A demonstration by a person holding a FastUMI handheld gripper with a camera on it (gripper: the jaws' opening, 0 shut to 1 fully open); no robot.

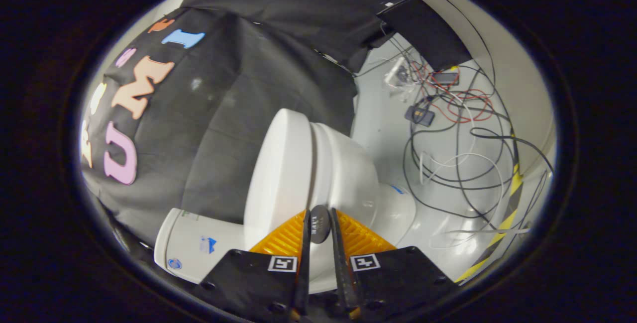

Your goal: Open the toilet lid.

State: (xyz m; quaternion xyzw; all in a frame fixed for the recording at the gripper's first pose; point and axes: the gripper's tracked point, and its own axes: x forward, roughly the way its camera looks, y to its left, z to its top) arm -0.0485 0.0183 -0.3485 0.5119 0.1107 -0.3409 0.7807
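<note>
The white toilet shows rolled on its side in this view, with the floor off to the right. Its oval lid (pixel 278 173) lies close against the seat and bowl (pixel 348 173), with only a thin seam between them. The tank (pixel 194 248) is beside my left finger. A small dark round tab (pixel 320 231) on the lid's rim sits between my fingers. My gripper (pixel 319 212) is shut on this tab, both fingers pressing its sides.
Black cloth (pixel 249 79) hangs behind the toilet. A tangle of black, white and red cables (pixel 458 129) with small devices lies on the pale floor beyond the bowl. Yellow-and-black tape (pixel 512 198) marks the floor's edge by the wall.
</note>
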